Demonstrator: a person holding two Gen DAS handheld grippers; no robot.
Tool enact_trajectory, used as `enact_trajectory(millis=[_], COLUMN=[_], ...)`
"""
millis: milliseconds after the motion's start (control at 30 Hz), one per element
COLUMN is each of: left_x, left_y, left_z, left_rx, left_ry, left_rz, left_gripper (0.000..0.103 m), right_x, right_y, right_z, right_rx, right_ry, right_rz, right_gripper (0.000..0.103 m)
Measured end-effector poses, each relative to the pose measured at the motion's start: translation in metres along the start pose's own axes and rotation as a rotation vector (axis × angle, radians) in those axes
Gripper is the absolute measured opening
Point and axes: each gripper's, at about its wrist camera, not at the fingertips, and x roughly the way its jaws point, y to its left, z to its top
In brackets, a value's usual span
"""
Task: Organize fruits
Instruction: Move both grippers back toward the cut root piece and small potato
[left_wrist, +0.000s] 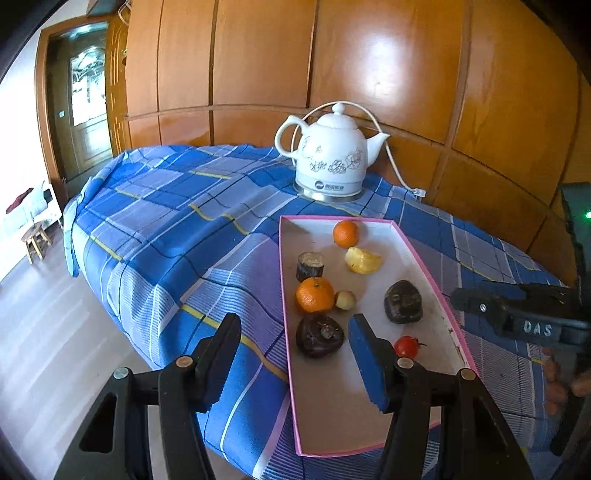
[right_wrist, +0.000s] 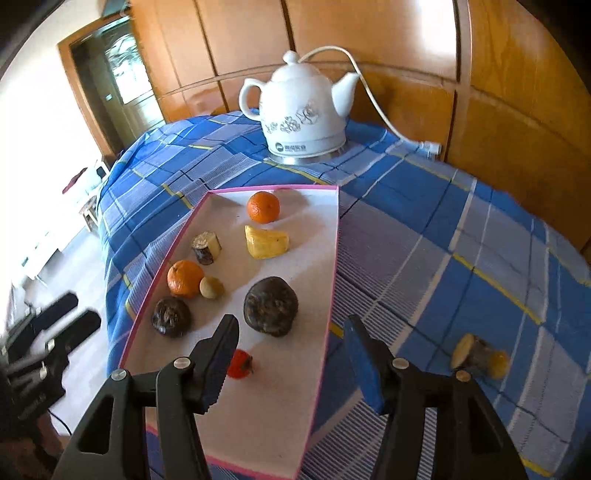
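White raised letters "DAS" on black body of right gripper (left_wrist: 476, 304), seen from left wrist view, right of pink-rimmed tray (left_wrist: 286, 295). Round dark logo with short line of small characters on lower front of white ceramic electric kettle (left_wrist: 332, 155), beyond tray's far end; characters too small to read in either view. No other legible text, numbers or signs.

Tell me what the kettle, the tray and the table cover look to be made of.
Kettle: likely glazed ceramic, being glossy white with a printed flower pattern, on a shiny metal-looking base. Tray: probably cardboard, with thin pink-edged walls and a matte pale floor. Table cover: woven cloth, a blue plaid that drapes and creases at the edge.
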Motion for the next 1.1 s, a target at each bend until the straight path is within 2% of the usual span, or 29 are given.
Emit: enact_trajectory(millis=[200,400,1100], left_x=[-0.007,-0.013,-0.023], left_y=[-0.01,-0.023,-0.081], left_z=[0.004,0.007,0.01], left_rx=[0.035,0.082,0.254], left_ry=[-0.026,-0.05,-0.081], left_rz=[-0.001,-0.005,-0.033], left_gripper=[0.061,0.061,0.061], right_x=[-0.02,-0.034,-0.076], right_y=[-0.008,-0.028,-0.151], right_z=[-0.013,-0.022,-0.038], right_rx=[-0.063,-0.057,0.087], right_ry=[-0.013,-0.021,-0.086], right_rz=[-0.036,-0.076,-0.278], right_gripper=[0.06,0.06,0.06])
